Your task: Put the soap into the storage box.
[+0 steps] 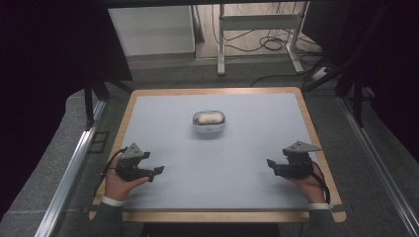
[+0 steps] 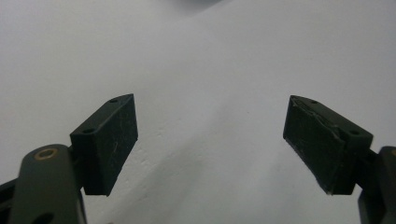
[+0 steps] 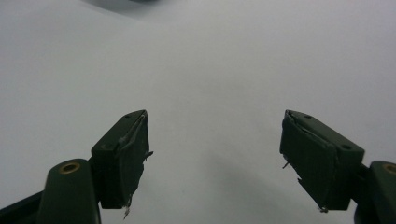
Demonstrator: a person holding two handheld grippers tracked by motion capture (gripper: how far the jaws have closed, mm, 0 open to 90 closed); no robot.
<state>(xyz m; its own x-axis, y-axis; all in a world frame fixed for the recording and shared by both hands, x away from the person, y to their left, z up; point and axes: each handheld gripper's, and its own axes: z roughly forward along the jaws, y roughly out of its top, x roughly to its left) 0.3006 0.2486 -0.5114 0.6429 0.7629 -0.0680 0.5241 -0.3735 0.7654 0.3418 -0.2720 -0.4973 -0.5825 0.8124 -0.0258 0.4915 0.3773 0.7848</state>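
Left gripper (image 1: 157, 173) rests low at the near-left of the grey table mat (image 1: 212, 163), jaws spread wide w/ nothing between them; right gripper (image 1: 271, 165) sits at near-right, jaws likewise apart & empty. A small white object in a clear oval container (image 1: 208, 122) sits mid-table toward the far side, well apart from both grippers.

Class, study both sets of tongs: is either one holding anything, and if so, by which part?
Nothing is held. The left tongs and right tongs are both open and empty, apart from the white case.
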